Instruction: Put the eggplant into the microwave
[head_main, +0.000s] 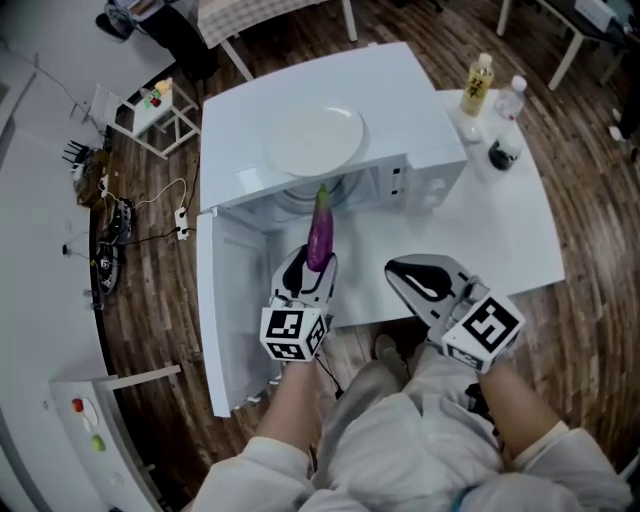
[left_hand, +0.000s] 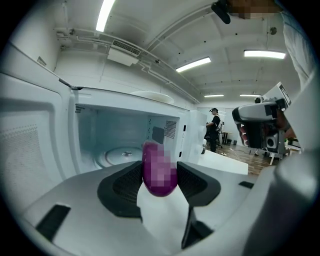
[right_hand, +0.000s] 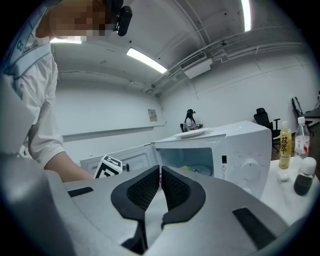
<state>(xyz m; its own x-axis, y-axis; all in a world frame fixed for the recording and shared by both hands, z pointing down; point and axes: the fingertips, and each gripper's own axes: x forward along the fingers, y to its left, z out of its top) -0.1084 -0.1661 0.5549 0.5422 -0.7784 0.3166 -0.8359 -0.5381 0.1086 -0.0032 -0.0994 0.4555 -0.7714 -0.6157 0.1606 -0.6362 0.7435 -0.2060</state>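
Note:
A purple eggplant (head_main: 320, 235) with a green stem sticks out forward from my left gripper (head_main: 312, 274), which is shut on its rear end. Its tip sits at the mouth of the open white microwave (head_main: 420, 165). In the left gripper view the eggplant (left_hand: 159, 170) stands clamped between the two black pads, with the cavity and its glass turntable (left_hand: 120, 156) straight ahead. My right gripper (head_main: 398, 270) hovers to the right of the eggplant, in front of the microwave's control panel. In the right gripper view its pads (right_hand: 145, 187) stand almost together with nothing between them.
The microwave door (head_main: 225, 300) hangs wide open to the left. A white plate (head_main: 318, 140) lies on top of the microwave. On the white table (head_main: 510, 240), right of it, stand a yellow bottle (head_main: 479, 84), a clear bottle (head_main: 510, 100) and a small dark bottle (head_main: 503, 152).

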